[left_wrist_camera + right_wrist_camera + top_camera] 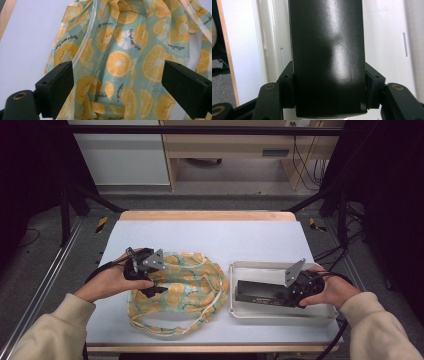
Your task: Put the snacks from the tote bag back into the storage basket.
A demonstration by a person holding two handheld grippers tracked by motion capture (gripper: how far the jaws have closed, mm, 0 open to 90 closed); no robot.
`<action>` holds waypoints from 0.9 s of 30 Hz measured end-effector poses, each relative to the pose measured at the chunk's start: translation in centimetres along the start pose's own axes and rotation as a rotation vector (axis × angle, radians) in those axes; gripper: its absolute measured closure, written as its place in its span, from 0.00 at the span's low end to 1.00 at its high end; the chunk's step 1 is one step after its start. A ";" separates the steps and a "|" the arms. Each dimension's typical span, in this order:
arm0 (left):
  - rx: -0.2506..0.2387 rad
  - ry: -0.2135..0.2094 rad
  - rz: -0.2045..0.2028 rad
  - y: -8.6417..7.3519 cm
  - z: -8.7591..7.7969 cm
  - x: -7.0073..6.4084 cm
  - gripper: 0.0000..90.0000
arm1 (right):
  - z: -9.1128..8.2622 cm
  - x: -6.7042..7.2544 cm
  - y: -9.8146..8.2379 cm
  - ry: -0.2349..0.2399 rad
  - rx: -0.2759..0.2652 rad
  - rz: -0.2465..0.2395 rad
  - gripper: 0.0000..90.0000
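A cloth bag [187, 287] printed with orange slices on pale green lies crumpled on the table's left half. My left gripper [156, 285] hovers at its left edge, held by a hand. In the left gripper view the jaws stand wide apart over the bag [120, 62], with nothing pressed between them. A long black box [260, 294] lies in a white tray [280, 316] on the right. My right gripper [287, 296] is shut on the box's right end. The right gripper view has both pads [287, 82] tight against the sides of the black box [327, 50].
The table has a pale top [210, 237] with wooden edges at front and back. A cream strap [165, 329] of the bag loops toward the front edge. Black frame bars stand at both sides, and cables trail off to the right.
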State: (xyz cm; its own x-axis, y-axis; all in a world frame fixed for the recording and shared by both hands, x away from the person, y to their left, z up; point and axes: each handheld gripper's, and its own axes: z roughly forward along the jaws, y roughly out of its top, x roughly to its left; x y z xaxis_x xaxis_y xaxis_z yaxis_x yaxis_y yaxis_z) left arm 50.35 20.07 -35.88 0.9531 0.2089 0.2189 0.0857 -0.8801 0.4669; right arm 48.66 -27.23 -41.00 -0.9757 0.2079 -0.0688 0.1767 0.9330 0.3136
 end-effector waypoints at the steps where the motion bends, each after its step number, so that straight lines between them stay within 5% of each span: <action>1: 0.000 -0.001 -0.001 0.0 0.0 0.0 0.12 | 0.1 -0.1 0.0 0.002 -0.001 -0.014 0.47; 27: 0.007 -0.016 0.000 -0.2 0.6 -0.2 0.12 | 1.7 -0.1 0.7 0.039 0.042 -0.043 0.47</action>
State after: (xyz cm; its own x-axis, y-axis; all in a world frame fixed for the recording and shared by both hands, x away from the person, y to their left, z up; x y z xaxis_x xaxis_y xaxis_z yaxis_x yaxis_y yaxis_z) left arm 50.34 19.94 -36.56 0.9576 0.2020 0.2056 0.0875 -0.8834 0.4604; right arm 49.07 -26.08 -42.39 -0.9866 0.1569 -0.0440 0.1394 0.9525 0.2709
